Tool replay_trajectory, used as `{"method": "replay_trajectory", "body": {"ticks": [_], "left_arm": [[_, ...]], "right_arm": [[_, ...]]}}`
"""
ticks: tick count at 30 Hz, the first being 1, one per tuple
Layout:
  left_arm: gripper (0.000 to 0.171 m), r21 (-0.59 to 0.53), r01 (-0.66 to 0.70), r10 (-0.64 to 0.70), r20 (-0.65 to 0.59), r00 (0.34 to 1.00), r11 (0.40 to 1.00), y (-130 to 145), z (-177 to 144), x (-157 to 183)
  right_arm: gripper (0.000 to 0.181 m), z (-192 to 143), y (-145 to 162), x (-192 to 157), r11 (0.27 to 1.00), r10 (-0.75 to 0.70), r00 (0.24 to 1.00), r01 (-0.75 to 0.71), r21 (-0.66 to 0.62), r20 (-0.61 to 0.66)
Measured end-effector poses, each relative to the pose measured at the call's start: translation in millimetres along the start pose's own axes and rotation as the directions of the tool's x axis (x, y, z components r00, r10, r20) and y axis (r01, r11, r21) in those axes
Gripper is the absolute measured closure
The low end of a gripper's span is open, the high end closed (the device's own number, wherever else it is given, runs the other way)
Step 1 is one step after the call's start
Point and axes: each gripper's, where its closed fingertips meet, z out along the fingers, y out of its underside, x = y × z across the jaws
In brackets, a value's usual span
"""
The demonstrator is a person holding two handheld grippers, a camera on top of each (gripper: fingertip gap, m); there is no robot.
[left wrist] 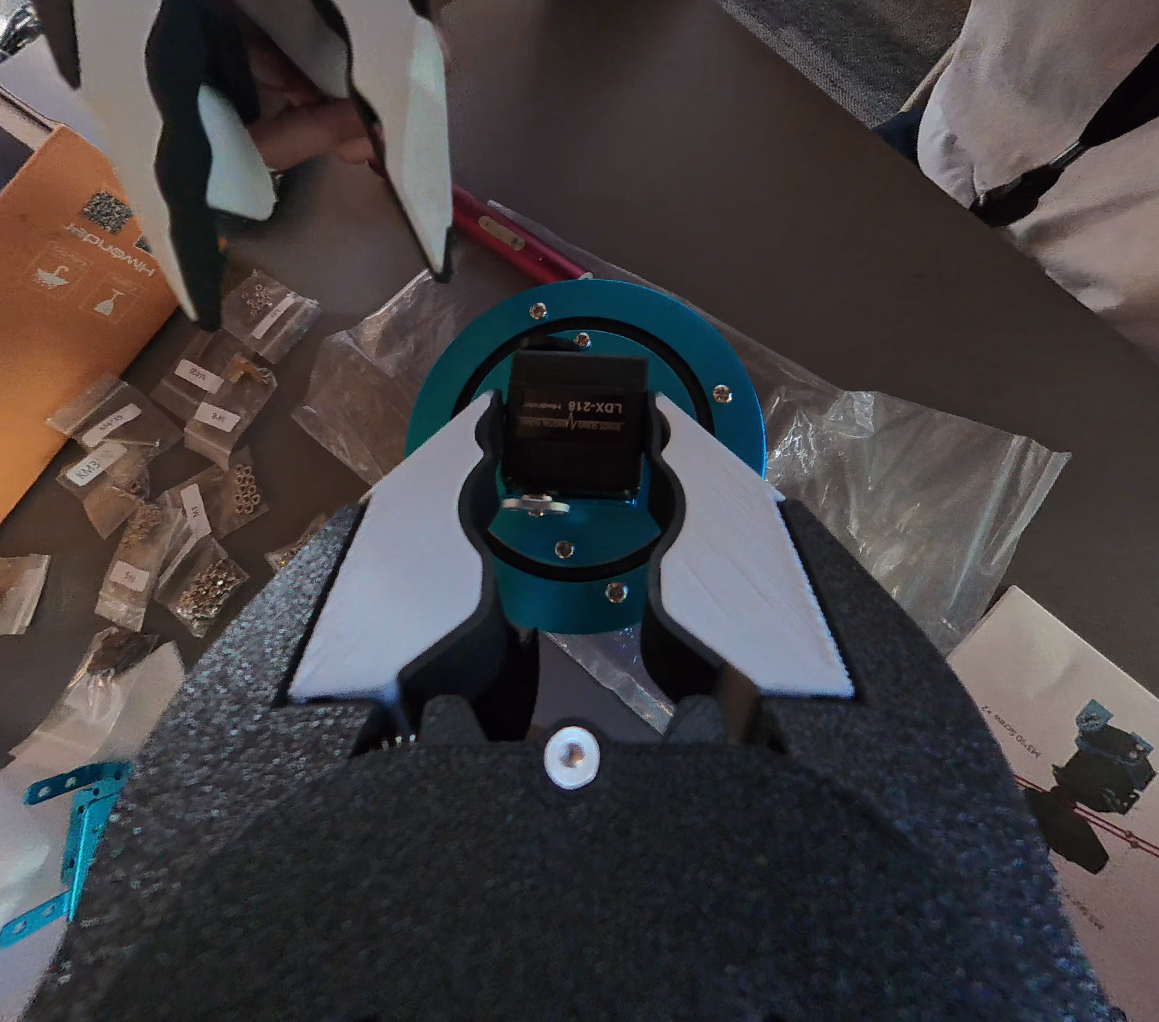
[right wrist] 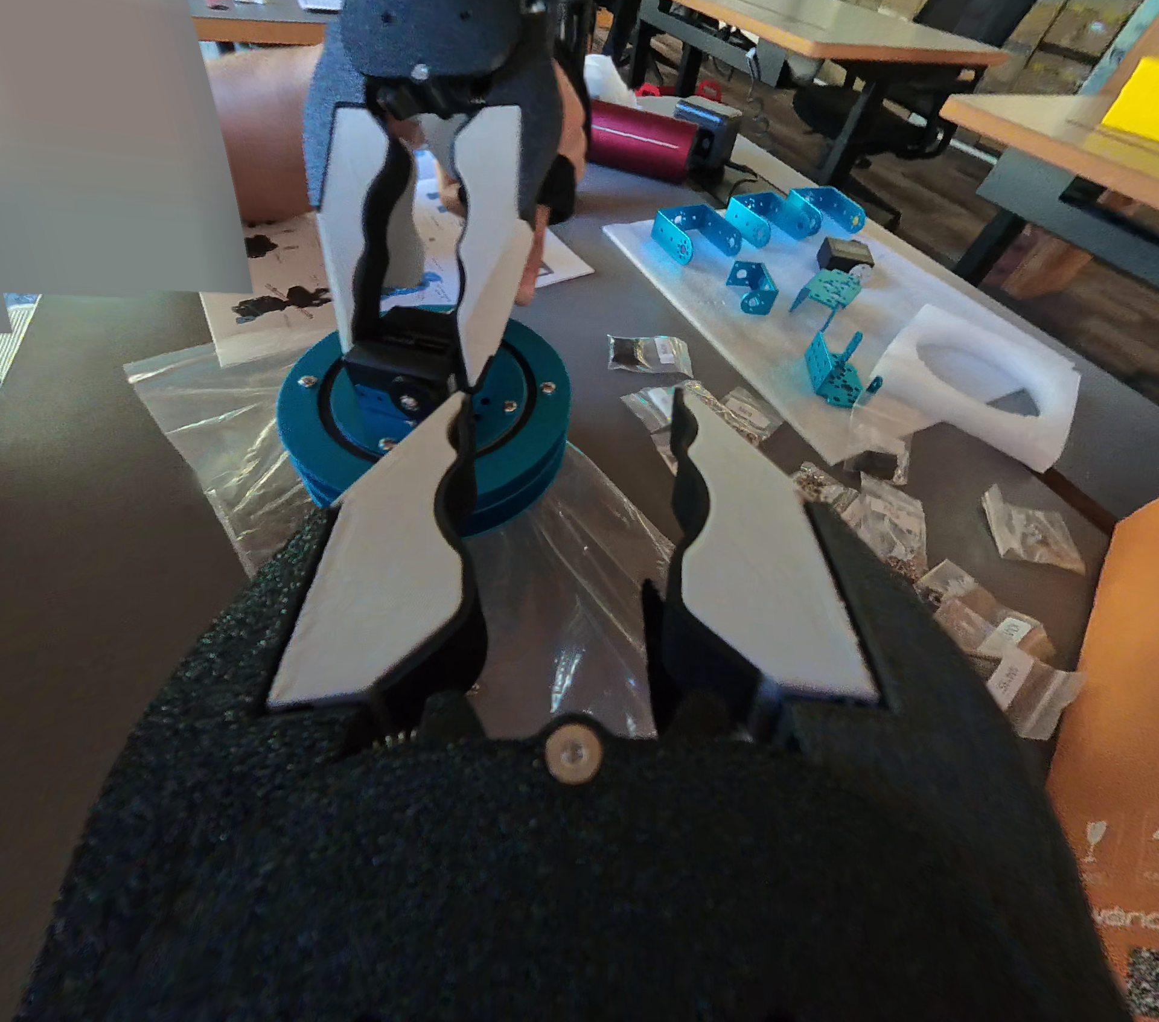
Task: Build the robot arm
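Grey-brown tabletop [left wrist: 721, 189] carried the work, set in an office of further desks and black chairs. Nearest, the left gripper [left wrist: 574, 427] had its white, black-edged fingers closed on a black servo block [left wrist: 574, 427], one finger against each side. That servo stood upright in the middle of a round teal metal base [right wrist: 351, 465] ringed with small screws, and the base sat on a clear plastic bag [left wrist: 890, 490] directly beneath the claw. White lettering ran across the servo's face; its wording is left out.

The right gripper [right wrist: 567, 408] stood with its fingers spread apart and nothing between them, its left tip just beside the base's rim and above the same bag. Seen from the left wrist view, it hung beyond and to the left of the left claw.

Left of the left gripper lay many small clear packets of screws and nuts [left wrist: 207, 490], each with a white written tag, and beyond them an orange cardboard box [left wrist: 56, 264] bearing printed symbols and a brand mark. Just past the base lay a red metal tube [left wrist: 527, 239]. To the right of the left claw, a printed instruction sheet [left wrist: 1066, 753] rested at the table edge.

Farther right of the right gripper, blue perforated brackets [right wrist: 759, 220] sat on a white foam sheet [right wrist: 721, 314]
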Motion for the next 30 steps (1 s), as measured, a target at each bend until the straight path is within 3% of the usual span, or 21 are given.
{"method": "replay_trajectory", "body": {"ticks": [6,12,15,18,22,27,30], "left_arm": [[0.127,-0.028,-0.014,0.014,0.016,1.0,1.0,1.1,-0.4,-0.5],[0.127,-0.056,-0.024,0.026,0.032,0.999,0.998,1.1,-0.2,1.0],[0.126,-0.071,-0.026,0.028,0.032,0.999,0.997,1.4,-0.1,1.1],[0.128,-0.067,-0.023,0.025,0.032,0.999,0.997,1.5,-0.4,1.3],[0.127,-0.05,-0.012,0.013,0.034,0.999,0.999,1.2,-0.1,1.0],[0.128,-0.043,-0.007,0.008,0.027,1.0,0.999,0.8,0.3,0.8],[0.128,-0.046,-0.018,0.019,0.032,0.999,0.999,1.0,-0.3,0.8]], "right_arm": [[0.124,26.9,-14.2,59.9,0.998,0.05,0.989,-0.056,-0.036,-0.139],[0.121,52.0,-16.7,105.9,0.977,0.095,0.966,-0.137,-0.161,-0.242],[0.124,46.8,-36.1,109.2,0.989,0.101,0.963,-0.124,-0.077,-0.251],[0.129,38.5,-50.1,118.5,0.979,0.203,0.953,-0.192,0.07,-0.226],[0.127,23.2,-51.2,144.4,0.968,0.252,0.935,-0.244,0.06,-0.251],[0.13,-9.2,-115.2,172.5,0.938,0.313,0.918,-0.259,0.23,-0.243],[0.135,-19.8,-126.3,156.1,0.952,0.247,0.939,-0.189,0.24,-0.24]]}}
